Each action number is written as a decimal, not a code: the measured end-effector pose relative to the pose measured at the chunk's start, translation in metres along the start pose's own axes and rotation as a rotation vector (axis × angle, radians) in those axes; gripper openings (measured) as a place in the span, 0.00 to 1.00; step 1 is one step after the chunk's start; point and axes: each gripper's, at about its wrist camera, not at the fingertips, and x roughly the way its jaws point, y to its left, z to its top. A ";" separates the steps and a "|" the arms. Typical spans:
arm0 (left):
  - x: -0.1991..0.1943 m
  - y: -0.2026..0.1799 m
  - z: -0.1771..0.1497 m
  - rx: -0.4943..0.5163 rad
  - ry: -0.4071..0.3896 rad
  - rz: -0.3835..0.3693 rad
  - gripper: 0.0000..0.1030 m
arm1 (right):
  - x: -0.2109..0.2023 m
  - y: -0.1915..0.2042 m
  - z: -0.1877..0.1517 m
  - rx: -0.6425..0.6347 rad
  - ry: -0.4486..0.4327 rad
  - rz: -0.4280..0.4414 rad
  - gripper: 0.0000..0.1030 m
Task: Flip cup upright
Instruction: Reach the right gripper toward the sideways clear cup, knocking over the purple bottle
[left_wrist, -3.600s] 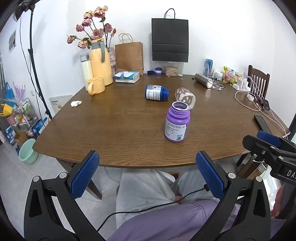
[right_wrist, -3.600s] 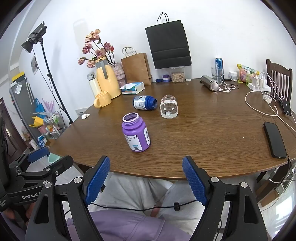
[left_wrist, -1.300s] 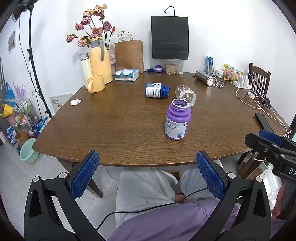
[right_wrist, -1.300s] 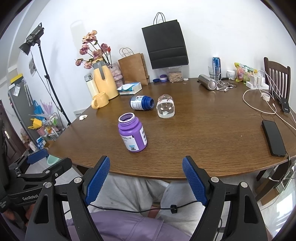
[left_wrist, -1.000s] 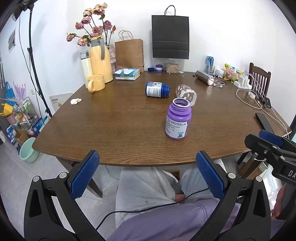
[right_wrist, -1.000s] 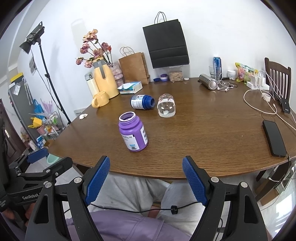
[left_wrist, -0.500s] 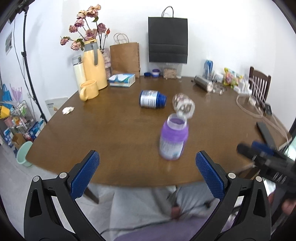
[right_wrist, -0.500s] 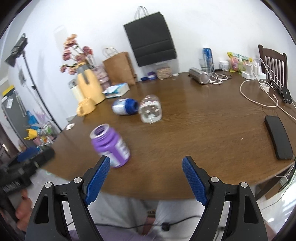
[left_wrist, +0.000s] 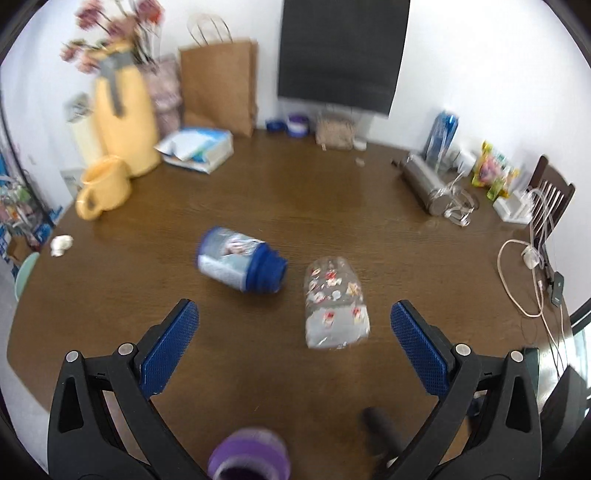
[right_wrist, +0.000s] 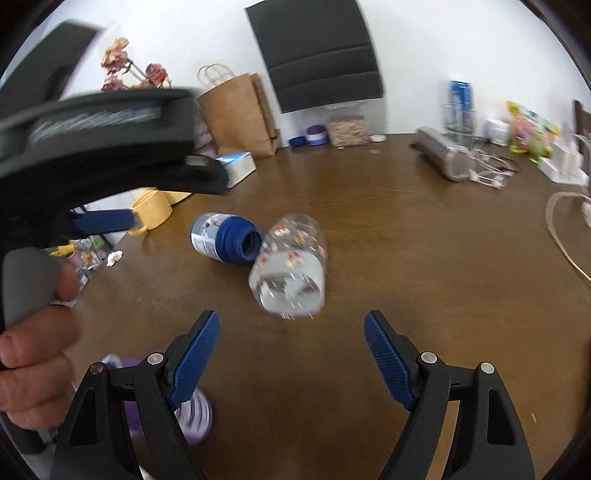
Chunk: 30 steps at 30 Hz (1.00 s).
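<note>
The clear cup (left_wrist: 336, 303) lay on its side near the middle of the table (left_wrist: 369, 206), just beside a blue bottle (left_wrist: 240, 264) that also lay on its side. The left gripper (left_wrist: 294, 347) and the right gripper (right_wrist: 291, 354) both hovered above the table with jaws wide apart, holding nothing. A purple bottle (left_wrist: 248, 458) stood close under the left gripper.

We see the brown wooden surface (left_wrist: 332, 199) bearing a clear cup (left_wrist: 335, 303) lying beside a blue bottle (left_wrist: 240, 264), a yellow mug (left_wrist: 101, 188) far behind.
</note>
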 end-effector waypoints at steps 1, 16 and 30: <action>0.015 0.001 0.006 -0.014 0.037 -0.013 1.00 | 0.007 0.001 0.003 -0.006 0.002 0.003 0.82; 0.062 0.028 -0.003 -0.122 0.126 -0.036 1.00 | 0.066 -0.002 0.019 0.016 0.017 -0.024 0.77; 0.020 0.027 -0.028 -0.083 -0.003 -0.009 0.99 | 0.053 -0.023 0.018 0.055 0.006 0.036 0.65</action>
